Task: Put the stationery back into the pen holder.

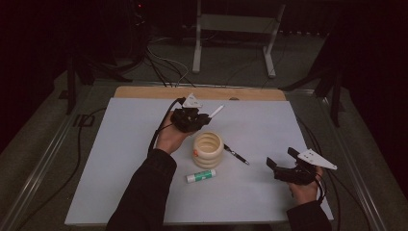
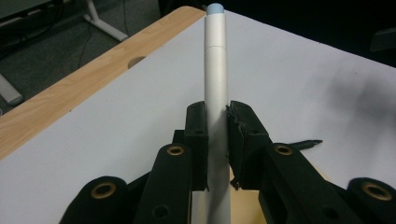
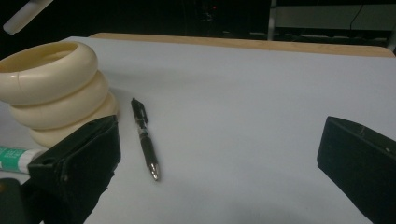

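A cream ribbed ring-shaped holder point(image 1: 208, 149) point(image 3: 51, 88) stands mid-table. Just behind it my left gripper point(image 1: 198, 118) point(image 2: 217, 140) is held above the table, shut on a white marker with a pale blue cap point(image 1: 216, 111) point(image 2: 216, 65) that sticks out past the jaws. A black pen point(image 1: 236, 154) point(image 3: 145, 139) lies right of the holder. A green-and-white glue stick point(image 1: 201, 176) point(image 3: 14, 157) lies in front of it. My right gripper point(image 1: 281, 163) point(image 3: 219, 154) hovers at the front right, open, nothing between its jaws.
A white sheet point(image 1: 144, 159) covers the table, with a wooden edge point(image 1: 144, 91) at the back. Cables point(image 1: 163, 62) and a white frame's legs point(image 1: 269, 57) are on the floor beyond. Something small and orange point(image 1: 195, 153) sits at the holder's base.
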A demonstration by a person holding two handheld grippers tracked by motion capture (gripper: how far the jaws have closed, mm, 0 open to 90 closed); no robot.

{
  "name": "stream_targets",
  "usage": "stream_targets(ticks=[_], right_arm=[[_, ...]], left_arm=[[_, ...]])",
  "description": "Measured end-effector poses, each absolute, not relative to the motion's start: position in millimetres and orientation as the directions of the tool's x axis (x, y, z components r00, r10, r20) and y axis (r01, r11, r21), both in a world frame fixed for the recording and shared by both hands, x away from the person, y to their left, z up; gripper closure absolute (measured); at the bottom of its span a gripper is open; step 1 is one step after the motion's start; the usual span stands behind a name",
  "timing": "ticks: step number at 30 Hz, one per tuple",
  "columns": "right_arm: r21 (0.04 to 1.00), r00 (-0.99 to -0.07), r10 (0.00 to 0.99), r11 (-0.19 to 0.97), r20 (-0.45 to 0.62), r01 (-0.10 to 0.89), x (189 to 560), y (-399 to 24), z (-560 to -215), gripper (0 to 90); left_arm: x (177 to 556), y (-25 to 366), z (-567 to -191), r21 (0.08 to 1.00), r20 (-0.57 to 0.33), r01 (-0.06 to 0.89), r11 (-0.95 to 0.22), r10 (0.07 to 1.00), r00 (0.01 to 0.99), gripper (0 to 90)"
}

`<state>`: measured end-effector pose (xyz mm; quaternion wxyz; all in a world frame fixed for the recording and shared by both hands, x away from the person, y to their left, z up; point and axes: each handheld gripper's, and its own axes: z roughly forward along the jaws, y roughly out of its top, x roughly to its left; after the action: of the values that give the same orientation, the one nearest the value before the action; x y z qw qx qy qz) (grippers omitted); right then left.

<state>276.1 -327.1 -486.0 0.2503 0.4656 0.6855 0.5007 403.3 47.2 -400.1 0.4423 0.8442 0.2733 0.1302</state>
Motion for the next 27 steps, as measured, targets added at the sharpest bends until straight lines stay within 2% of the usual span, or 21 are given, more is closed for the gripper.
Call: stream_targets(ticks=[27], right_arm=[[0.919, -0.442, 0.889, 0.065, 0.123, 0.388, 276, -327, -486, 0.0]], left_arm=[[396, 25, -406, 0.828, -0.041, 0.328, -0.455, 0.534, 0.845, 79.1]])
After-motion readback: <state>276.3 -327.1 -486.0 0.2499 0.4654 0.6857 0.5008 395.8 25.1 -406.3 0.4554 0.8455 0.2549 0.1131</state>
